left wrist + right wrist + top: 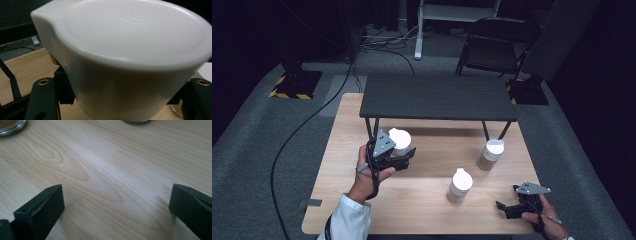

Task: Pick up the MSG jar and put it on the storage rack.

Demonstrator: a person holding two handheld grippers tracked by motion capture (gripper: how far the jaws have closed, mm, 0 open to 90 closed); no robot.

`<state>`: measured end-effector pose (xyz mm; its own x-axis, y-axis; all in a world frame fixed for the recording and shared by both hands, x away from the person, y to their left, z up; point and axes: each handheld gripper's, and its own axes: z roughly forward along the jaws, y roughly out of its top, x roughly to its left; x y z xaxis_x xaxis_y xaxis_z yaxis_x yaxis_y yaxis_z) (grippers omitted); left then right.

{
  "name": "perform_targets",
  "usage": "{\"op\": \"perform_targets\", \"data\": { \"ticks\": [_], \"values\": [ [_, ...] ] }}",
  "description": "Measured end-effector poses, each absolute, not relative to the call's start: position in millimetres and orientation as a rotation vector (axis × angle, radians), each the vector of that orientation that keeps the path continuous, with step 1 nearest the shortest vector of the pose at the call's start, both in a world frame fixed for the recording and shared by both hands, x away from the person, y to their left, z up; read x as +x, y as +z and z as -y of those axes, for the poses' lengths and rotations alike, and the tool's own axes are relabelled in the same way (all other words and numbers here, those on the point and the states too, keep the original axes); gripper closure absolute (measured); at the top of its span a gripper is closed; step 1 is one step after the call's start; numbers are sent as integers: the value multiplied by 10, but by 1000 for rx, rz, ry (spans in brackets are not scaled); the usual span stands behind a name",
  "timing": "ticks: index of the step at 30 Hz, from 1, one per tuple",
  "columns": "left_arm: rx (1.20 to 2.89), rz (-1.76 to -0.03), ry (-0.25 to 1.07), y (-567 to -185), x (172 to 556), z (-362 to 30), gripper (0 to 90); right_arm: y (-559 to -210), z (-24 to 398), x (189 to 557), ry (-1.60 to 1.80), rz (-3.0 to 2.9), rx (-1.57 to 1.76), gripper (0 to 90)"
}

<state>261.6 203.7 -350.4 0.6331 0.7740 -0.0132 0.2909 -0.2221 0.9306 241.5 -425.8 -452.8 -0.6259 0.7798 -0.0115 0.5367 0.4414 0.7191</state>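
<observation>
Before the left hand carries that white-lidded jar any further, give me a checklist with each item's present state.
1. Left gripper shut on the white-lidded jar: ok.
2. Jar upright in the jaws: ok, lid on top.
3. Lid seated: ok, it looks flush.
4. Jar clear of the black shelf overhead: cannot tell, it sits close to the front edge.
5. Right gripper open, nothing between its jaws: ok.
6. Two other jars standing apart from the held one: ok.
</observation>
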Motion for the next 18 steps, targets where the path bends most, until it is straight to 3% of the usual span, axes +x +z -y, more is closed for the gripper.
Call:
{"op": "perform_targets", "data": {
  "ticks": [18],
  "values": [
    [1759,-844,602,-3080,2719,-1970,299,-4528,4258,2415,992,-2356,1123,0]
  ]
}}
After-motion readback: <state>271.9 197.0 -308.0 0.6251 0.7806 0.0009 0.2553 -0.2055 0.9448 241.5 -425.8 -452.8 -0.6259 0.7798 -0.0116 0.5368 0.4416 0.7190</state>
